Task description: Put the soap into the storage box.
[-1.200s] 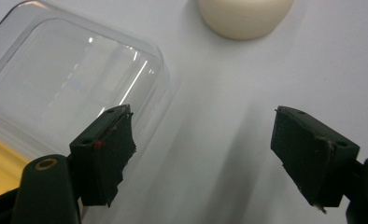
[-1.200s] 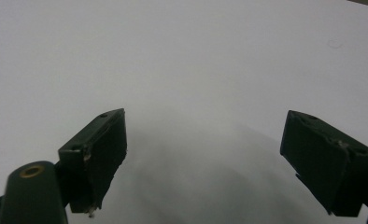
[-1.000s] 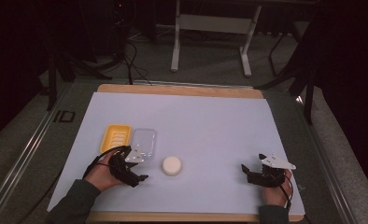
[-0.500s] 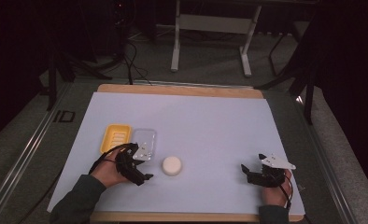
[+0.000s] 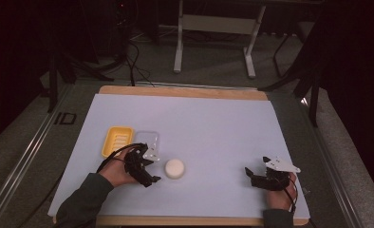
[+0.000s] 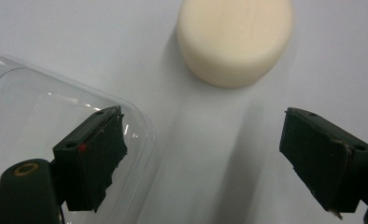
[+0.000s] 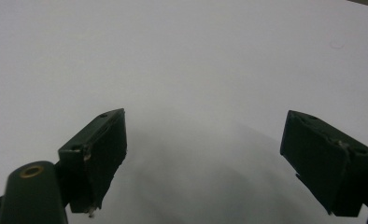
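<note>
High view: two hand-held tools are seen over a white-covered surface (image 5: 213, 123). The left tool (image 5: 149, 168) is held low at the near left, just beside a round cream puck (image 5: 174, 168) that lies flat on the surface, apart from everything else. Its jaws have just been opening and are spread wide, with nothing gripped between them. Behind the left tool a clear lid (image 5: 147, 140) is laid flat, and a yellow tray (image 5: 117, 141) is set touching the lid's far-left side.

In the left gripper view, the puck (image 6: 235, 41) is seen ahead of the spread jaws, slightly toward the right one, untouched by either. The left jaw is poised above the rounded corner of the clear lid (image 6: 56, 116); bare surface (image 6: 205, 154) is seen between the jaws.

The right tool (image 5: 256, 176) is held at the near right, well apart from the puck. In the right gripper view its jaws are parted wide over bare white surface (image 7: 196, 70), nothing gripped.
</note>
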